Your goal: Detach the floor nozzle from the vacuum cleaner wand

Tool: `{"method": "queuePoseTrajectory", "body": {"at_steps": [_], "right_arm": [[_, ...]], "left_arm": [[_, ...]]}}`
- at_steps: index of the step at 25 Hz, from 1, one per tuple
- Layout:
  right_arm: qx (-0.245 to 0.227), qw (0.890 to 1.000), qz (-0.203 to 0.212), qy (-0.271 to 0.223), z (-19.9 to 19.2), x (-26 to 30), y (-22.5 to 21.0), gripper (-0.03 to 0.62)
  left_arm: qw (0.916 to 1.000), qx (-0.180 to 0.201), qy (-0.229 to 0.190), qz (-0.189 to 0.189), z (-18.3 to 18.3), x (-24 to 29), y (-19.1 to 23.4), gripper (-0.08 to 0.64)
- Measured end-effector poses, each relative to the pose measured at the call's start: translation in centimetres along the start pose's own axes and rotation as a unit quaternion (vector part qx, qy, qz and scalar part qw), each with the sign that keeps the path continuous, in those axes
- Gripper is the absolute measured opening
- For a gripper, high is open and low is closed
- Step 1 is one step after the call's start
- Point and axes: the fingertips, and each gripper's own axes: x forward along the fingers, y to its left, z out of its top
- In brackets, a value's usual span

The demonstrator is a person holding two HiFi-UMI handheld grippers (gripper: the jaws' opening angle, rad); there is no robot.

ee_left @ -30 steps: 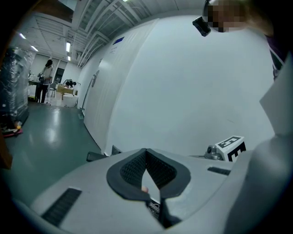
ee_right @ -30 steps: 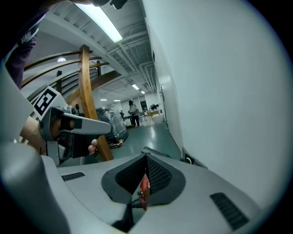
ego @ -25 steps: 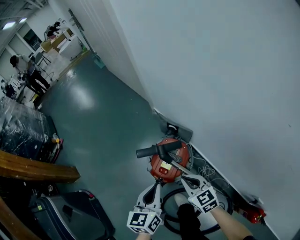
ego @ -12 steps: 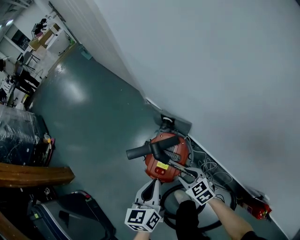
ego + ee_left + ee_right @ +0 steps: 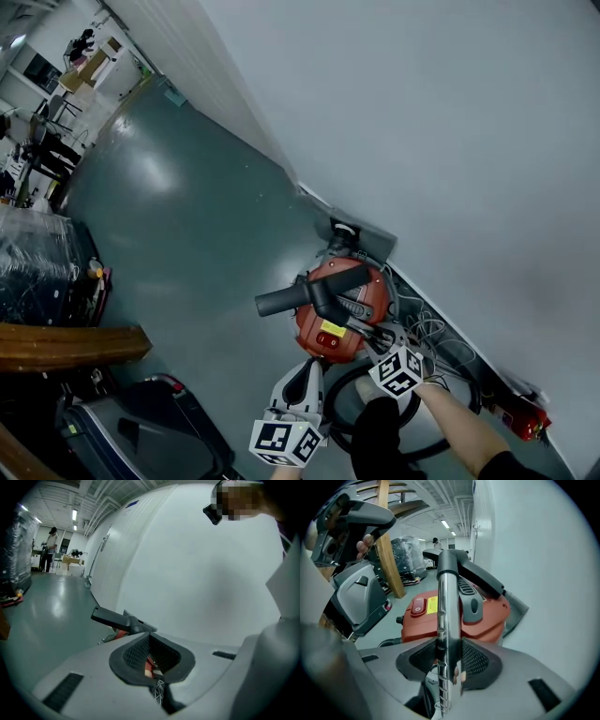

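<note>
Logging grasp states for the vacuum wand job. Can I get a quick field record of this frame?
left gripper: shut, nothing between the jaws
right gripper: jaws have just been opening, chrome wand runs between them
vacuum canister: red, on the floor beyond both grippers
wall: white, right behind the canister

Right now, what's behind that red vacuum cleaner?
A flat grey floor nozzle lies between the red vacuum cleaner and the white wall. The vacuum's body covers its near edge, so where it joins the wand cannot be seen.
</note>
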Motion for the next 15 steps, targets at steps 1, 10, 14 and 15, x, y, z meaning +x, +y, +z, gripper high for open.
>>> {"method": "queuePoseTrajectory", "body": {"at_steps": [1,10,14,15], "right_arm": [[-0.004,1.000,-0.003,-0.003,0.0,0.1,0.0,0.164],[-0.007,1.000,-0.007,-0.009,0.3,-1.7,0.4,0.161],[-0.013,1.000,-0.011,-0.026,0.9,-4.7,1.5,0.161],[-0.014,0.999,-0.013,-0.033,1.2,-5.8,1.8,0.161]], "left_arm": [[1.0000,-0.001,0.001,0.002,-0.2,0.0,0.2,0.005],[1.0000,-0.005,-0.003,0.002,-0.5,-1.8,-0.8,0.003],[0.9999,-0.013,-0.010,0.002,-0.1,-3.5,-2.1,0.003],[0.9998,-0.013,-0.012,0.000,0.1,-3.9,-2.6,0.005]]}}
